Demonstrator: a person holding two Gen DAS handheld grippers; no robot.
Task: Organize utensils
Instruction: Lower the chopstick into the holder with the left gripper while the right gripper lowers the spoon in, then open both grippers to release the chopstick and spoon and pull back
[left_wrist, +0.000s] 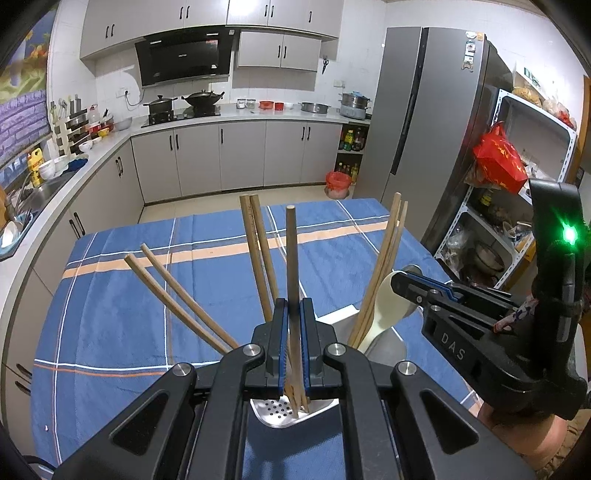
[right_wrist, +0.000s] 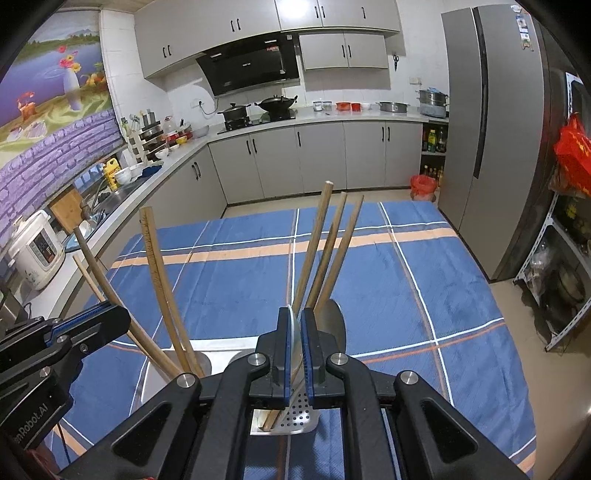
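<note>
My left gripper (left_wrist: 293, 314) is shut on a wooden chopstick (left_wrist: 291, 258) that stands upright, its lower end in a perforated metal utensil holder (left_wrist: 280, 410) below the jaws. Several more chopsticks (left_wrist: 258, 254) lean in the holder. My right gripper (right_wrist: 294, 325) is shut on the handle of a cream-white spoon (right_wrist: 293, 332); the spoon (left_wrist: 388, 306) also shows in the left wrist view, held by the right gripper (left_wrist: 406, 284) beside more chopsticks (left_wrist: 384, 273). Chopsticks (right_wrist: 325, 251) stand in the holder compartment (right_wrist: 295, 413) below my right gripper.
The holder stands on a table with a blue plaid cloth (left_wrist: 147, 295). A kitchen counter (left_wrist: 85, 162) with a sink runs along the left, a fridge (left_wrist: 424, 110) and a metal shelf (left_wrist: 517, 206) stand at the right. A rice cooker (right_wrist: 37, 251) sits at the left.
</note>
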